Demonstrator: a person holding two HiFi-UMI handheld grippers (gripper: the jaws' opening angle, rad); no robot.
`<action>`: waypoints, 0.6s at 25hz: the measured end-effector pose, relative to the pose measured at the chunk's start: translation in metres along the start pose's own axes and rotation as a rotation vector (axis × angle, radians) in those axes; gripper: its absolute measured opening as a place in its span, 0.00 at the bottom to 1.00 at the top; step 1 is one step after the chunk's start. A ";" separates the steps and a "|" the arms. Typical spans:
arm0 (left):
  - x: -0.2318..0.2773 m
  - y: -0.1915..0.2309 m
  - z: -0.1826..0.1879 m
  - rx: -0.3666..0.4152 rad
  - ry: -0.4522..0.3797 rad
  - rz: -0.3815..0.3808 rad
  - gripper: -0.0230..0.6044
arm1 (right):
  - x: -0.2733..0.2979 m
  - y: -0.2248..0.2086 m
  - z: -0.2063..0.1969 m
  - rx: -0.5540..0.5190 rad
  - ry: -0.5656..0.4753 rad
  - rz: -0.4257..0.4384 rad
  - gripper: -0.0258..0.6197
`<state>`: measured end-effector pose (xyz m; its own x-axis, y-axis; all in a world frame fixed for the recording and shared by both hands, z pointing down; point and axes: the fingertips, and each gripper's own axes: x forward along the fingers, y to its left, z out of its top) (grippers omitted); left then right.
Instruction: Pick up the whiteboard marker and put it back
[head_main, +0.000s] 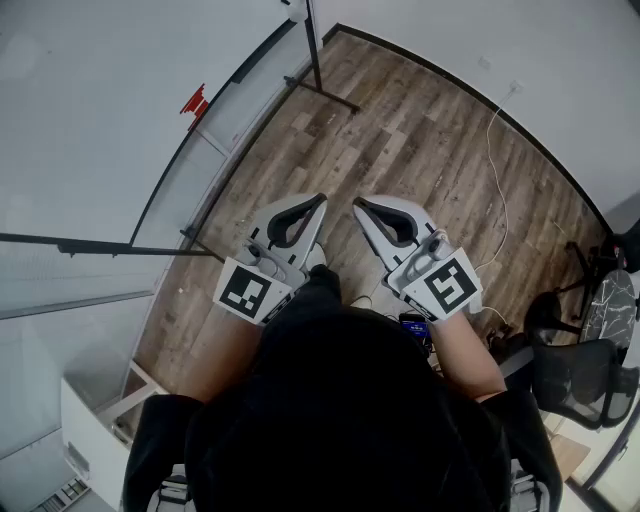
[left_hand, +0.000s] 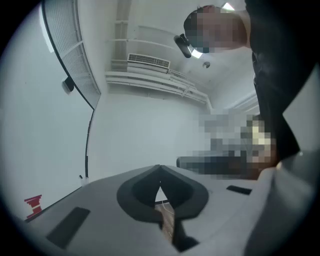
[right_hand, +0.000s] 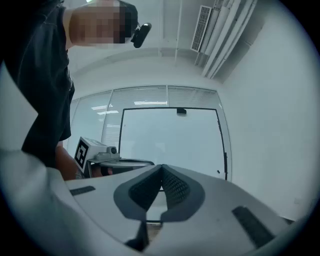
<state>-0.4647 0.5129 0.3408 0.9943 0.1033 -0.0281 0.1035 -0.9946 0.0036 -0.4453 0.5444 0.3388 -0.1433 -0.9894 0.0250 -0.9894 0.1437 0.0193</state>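
I see no marker that I can name for sure. A small red object sits at the lower edge of the big whiteboard on my left; it shows again in the left gripper view. Both grippers hang side by side over the wooden floor, well short of the board. The left gripper is shut with its jaws meeting at the tips and nothing between them. The right gripper is likewise shut and empty. In the right gripper view the whiteboard fills the background.
The whiteboard's black stand leg crosses the floor ahead. A white cable runs along the floor at the right. A black office chair stands at the right edge, and white furniture at the lower left.
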 end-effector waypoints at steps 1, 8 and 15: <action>0.004 0.007 0.002 0.003 -0.022 -0.008 0.04 | 0.007 -0.005 -0.002 0.002 0.007 -0.001 0.03; 0.029 0.059 -0.005 0.004 -0.022 -0.036 0.04 | 0.053 -0.043 -0.013 0.030 0.035 -0.019 0.03; 0.044 0.130 -0.007 -0.019 -0.018 -0.042 0.04 | 0.116 -0.076 -0.013 0.062 0.038 -0.027 0.03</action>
<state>-0.4070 0.3880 0.3472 0.9884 0.1444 -0.0466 0.1455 -0.9891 0.0211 -0.3867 0.4191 0.3535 -0.1163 -0.9912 0.0633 -0.9926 0.1138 -0.0418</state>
